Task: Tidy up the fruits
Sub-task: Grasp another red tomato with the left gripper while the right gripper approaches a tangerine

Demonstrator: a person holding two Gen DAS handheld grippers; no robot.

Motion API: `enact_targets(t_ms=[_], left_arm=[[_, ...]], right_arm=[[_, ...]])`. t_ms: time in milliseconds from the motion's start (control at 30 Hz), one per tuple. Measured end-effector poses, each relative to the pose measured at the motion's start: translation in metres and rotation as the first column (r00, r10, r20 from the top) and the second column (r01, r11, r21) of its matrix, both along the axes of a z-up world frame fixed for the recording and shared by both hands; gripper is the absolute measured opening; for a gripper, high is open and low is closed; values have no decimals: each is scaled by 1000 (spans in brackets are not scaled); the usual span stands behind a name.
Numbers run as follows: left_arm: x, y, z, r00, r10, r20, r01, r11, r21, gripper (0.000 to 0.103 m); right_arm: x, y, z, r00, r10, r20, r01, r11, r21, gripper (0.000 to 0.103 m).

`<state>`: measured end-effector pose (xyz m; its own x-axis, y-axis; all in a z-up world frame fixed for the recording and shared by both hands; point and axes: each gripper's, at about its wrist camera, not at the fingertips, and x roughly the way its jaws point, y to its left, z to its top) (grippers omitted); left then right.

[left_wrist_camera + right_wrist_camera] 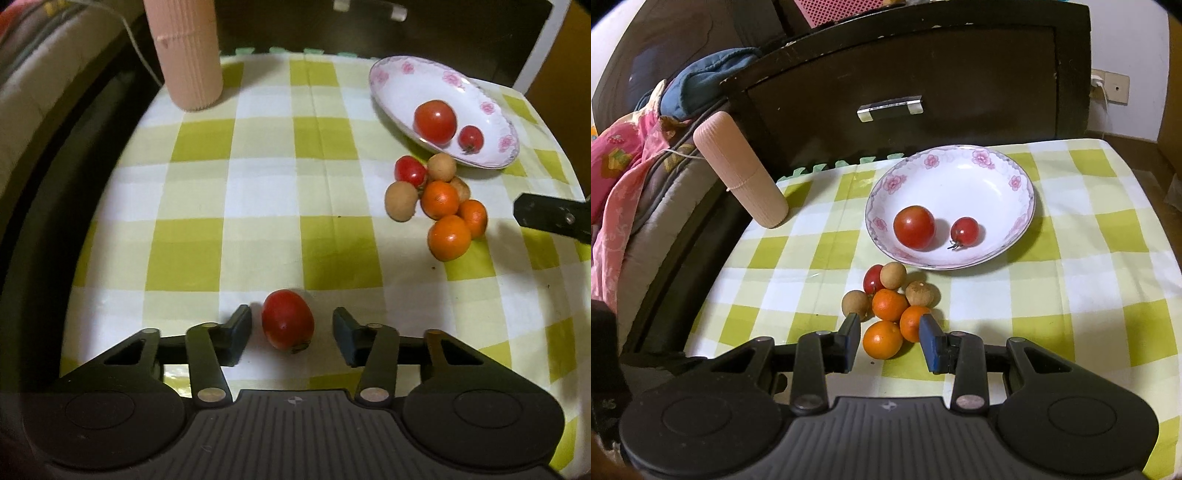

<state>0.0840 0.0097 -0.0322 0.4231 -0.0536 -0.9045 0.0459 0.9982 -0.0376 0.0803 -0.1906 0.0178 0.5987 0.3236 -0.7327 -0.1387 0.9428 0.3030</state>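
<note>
My left gripper (291,325) is open, its fingers either side of a red tomato (287,318) lying on the checked cloth, not touching it. My right gripper (889,339) is open around the nearest orange (882,339) of a small pile of three oranges (889,305), brown longans (893,275) and a small tomato (872,277). A white flowered bowl (960,162) behind the pile holds a large tomato (914,227) and a small tomato (964,231). The bowl (402,74) and the pile (439,199) also show in the left wrist view, at the right.
A pink ribbed cylinder (738,170) stands at the table's far left corner. A dark wooden cabinet (923,74) with a metal handle is behind the table. Bedding (628,166) lies to the left. The right gripper's finger (554,218) enters the left wrist view.
</note>
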Motion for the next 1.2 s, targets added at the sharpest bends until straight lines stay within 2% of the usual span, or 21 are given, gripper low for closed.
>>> enact_targets(t_ms=[67, 133, 267, 333, 600, 733, 900, 967, 1100, 1200], left_arm=[[2, 2, 0, 1000, 13, 7, -13, 1000, -9, 50], [3, 1, -1, 1000, 12, 7, -12, 1000, -11, 44], [0, -5, -2, 1000, -15, 17, 14, 999, 28, 42], [-1, -7, -2, 1000, -24, 17, 23, 999, 33, 37], [-8, -12, -1, 997, -70, 26, 69, 997, 28, 37], [-8, -14, -1, 996, -83, 25, 82, 996, 27, 37], [-9, -16, -3, 996, -86, 17, 85, 996, 23, 37], [-9, -15, -4, 996, -84, 13, 84, 996, 20, 37], [-9, -17, -5, 996, -89, 13, 89, 996, 19, 37], [-10, -18, -5, 995, -96, 16, 96, 995, 29, 37]], right_arm=[[0, 2, 0, 1000, 7, -1, -7, 1000, -2, 34], [1, 4, -1, 1000, 13, -4, -13, 1000, -4, 34], [3, 7, -4, 1000, 19, -18, -20, 1000, -12, 34], [5, 8, -7, 999, 22, -30, -23, 1000, -21, 34], [16, 17, -19, 996, 18, -90, -18, 1000, 7, 34], [23, 27, -29, 990, 12, -140, -13, 1000, -11, 34], [33, 29, -42, 978, -17, -206, 21, 1000, 16, 34], [38, 29, -45, 976, -46, -214, 47, 999, 1, 34], [48, 30, -55, 967, -58, -249, 69, 997, 33, 34], [50, 33, -58, 969, -60, -239, 65, 998, 15, 34]])
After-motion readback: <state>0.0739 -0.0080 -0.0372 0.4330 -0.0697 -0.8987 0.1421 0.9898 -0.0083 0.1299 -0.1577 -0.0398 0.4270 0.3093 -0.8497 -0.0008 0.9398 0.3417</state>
